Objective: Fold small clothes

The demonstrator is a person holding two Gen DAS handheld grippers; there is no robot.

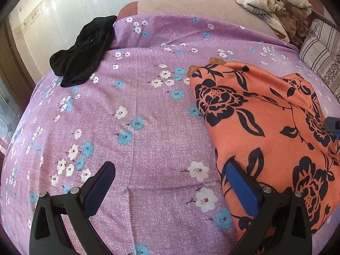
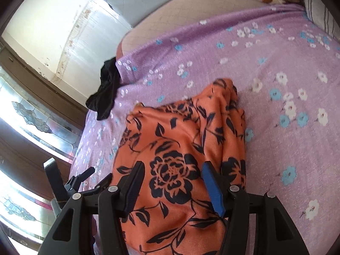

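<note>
Purple floral sheet [image 1: 148, 106], 1 orange garment [image 1: 265, 127], 1 black garment [image 1: 82, 53], 2 open claws

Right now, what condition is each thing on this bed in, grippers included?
Orange flowered garment: partly folded, bunched along its far side, lying on the sheet.
Black garment: crumpled, unfolded, at the bed's far edge.
Purple sheet: spread out flat.
Left gripper: open, one finger over the orange cloth's edge.
Right gripper: open, both fingers over the orange garment.
Patterned blanket: heaped at the far corner.

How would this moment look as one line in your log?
task: fold clothes | left gripper: open, beside orange floral garment | right gripper: open over it | black garment: untouched
</note>
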